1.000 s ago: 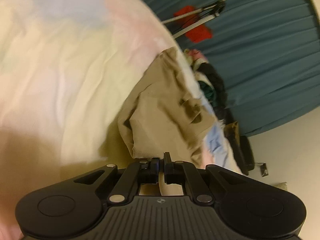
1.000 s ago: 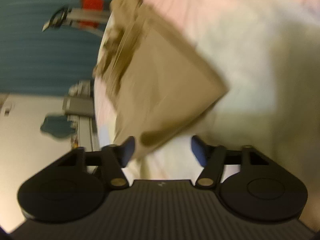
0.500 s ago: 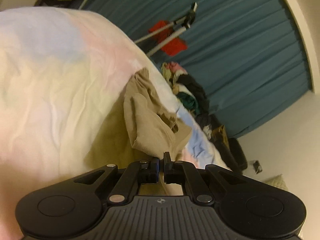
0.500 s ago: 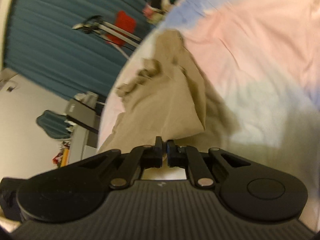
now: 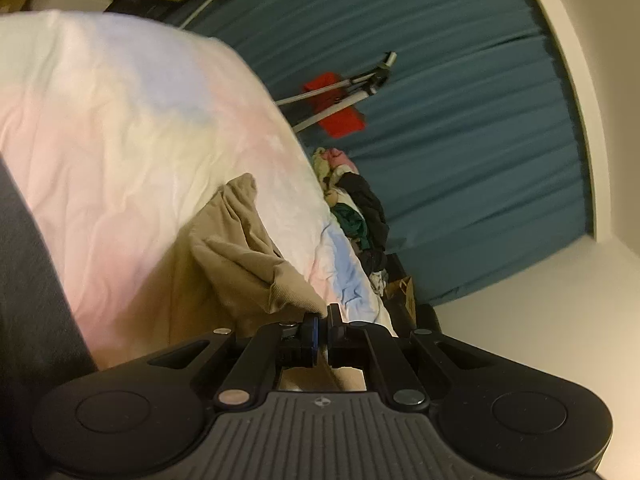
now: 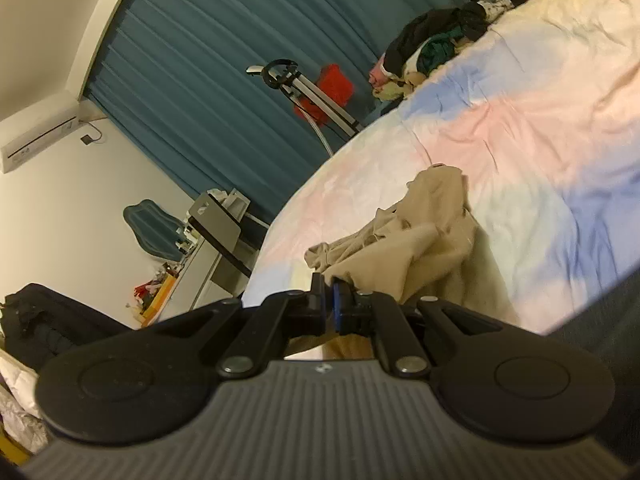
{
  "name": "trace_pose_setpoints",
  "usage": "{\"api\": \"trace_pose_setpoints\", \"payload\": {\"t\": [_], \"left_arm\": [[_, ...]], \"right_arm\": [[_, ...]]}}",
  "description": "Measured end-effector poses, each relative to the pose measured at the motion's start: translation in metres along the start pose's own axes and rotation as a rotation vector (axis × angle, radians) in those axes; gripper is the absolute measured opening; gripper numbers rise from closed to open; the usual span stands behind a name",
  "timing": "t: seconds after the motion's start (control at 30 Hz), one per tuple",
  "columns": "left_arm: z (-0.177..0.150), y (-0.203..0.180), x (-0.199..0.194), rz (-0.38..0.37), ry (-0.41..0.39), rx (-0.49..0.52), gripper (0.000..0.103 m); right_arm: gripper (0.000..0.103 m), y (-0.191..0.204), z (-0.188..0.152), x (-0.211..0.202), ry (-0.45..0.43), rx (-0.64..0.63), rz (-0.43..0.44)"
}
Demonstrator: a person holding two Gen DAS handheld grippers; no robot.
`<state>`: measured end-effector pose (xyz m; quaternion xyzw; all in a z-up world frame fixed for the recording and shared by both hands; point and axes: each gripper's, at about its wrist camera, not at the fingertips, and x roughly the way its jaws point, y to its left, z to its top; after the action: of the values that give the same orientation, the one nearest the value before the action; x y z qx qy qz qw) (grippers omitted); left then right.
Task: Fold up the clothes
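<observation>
A tan garment (image 5: 248, 264) hangs bunched over the pastel bedsheet (image 5: 120, 120). My left gripper (image 5: 322, 316) is shut on one edge of it and holds it lifted off the bed. In the right wrist view the same tan garment (image 6: 416, 244) trails from my right gripper (image 6: 329, 286), which is shut on another edge. The cloth droops in folds between the two grippers and its far end rests on the bedsheet (image 6: 520, 128).
A pile of mixed clothes (image 5: 356, 204) lies at the bed's far edge, also in the right wrist view (image 6: 432, 48). A stand with a red cloth (image 5: 340, 112) is before the teal curtain (image 5: 460, 120). A desk (image 6: 216, 224) stands beside the bed.
My right gripper went from open to shut on the garment's edge. Both grippers have lifted and pulled back, and the garment has risen off the bed and bunched up.
</observation>
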<state>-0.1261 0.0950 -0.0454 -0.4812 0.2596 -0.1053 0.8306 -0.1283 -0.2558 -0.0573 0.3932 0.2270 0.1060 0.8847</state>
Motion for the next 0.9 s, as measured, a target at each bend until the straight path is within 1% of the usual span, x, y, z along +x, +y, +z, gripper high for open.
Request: {"api": "trace_pose_setpoints", "payload": {"t": [0.07, 0.17, 0.23, 0.3, 0.37, 0.43, 0.53, 0.57, 0.63, 0.67, 0.7, 0.8, 0.87, 0.9], "left_arm": [[0.01, -0.004, 0.009, -0.001, 0.002, 0.001, 0.004], [0.027, -0.02, 0.041, 0.016, -0.012, 0.059, 0.004], [0.041, -0.029, 0.068, 0.048, -0.021, 0.097, 0.004], [0.059, -0.036, 0.103, 0.088, -0.018, 0.101, 0.004], [0.076, -0.04, 0.137, 0.136, -0.024, 0.115, 0.004], [0.09, -0.041, 0.174, 0.163, -0.013, 0.154, 0.004], [0.1, -0.033, 0.219, 0.218, 0.005, 0.191, 0.004], [0.099, -0.03, 0.229, 0.234, 0.0, 0.218, 0.004], [0.097, -0.023, 0.25, 0.262, -0.009, 0.272, 0.004], [0.094, -0.02, 0.259, 0.261, -0.01, 0.295, 0.005], [0.091, -0.014, 0.265, 0.257, 0.003, 0.292, 0.004], [0.09, -0.002, 0.283, 0.266, 0.049, 0.308, 0.011], [0.09, -0.002, 0.287, 0.304, 0.069, 0.364, 0.026], [0.09, -0.005, 0.286, 0.314, 0.083, 0.402, 0.04]], "right_arm": [[0.007, 0.0, 0.003, 0.004, -0.001, -0.001, 0.002], [0.007, 0.006, 0.026, 0.027, -0.013, -0.027, -0.006], [0.007, 0.012, 0.046, 0.052, -0.006, -0.039, -0.023], [0.007, 0.014, 0.068, 0.086, 0.019, -0.02, -0.046], [0.007, 0.013, 0.085, 0.118, 0.038, -0.004, -0.068], [0.007, 0.01, 0.1, 0.152, 0.053, 0.0, -0.092], [0.007, -0.003, 0.109, 0.197, 0.086, -0.003, -0.149], [0.007, -0.008, 0.11, 0.21, 0.098, -0.005, -0.165], [0.007, -0.024, 0.109, 0.23, 0.124, -0.001, -0.163], [0.008, -0.033, 0.108, 0.237, 0.131, 0.002, -0.161], [0.008, -0.04, 0.106, 0.242, 0.136, -0.009, -0.161], [0.009, -0.055, 0.099, 0.248, 0.147, -0.047, -0.167], [0.01, -0.054, 0.095, 0.245, 0.17, -0.065, -0.146], [0.01, -0.051, 0.093, 0.243, 0.18, -0.083, -0.139]]}}
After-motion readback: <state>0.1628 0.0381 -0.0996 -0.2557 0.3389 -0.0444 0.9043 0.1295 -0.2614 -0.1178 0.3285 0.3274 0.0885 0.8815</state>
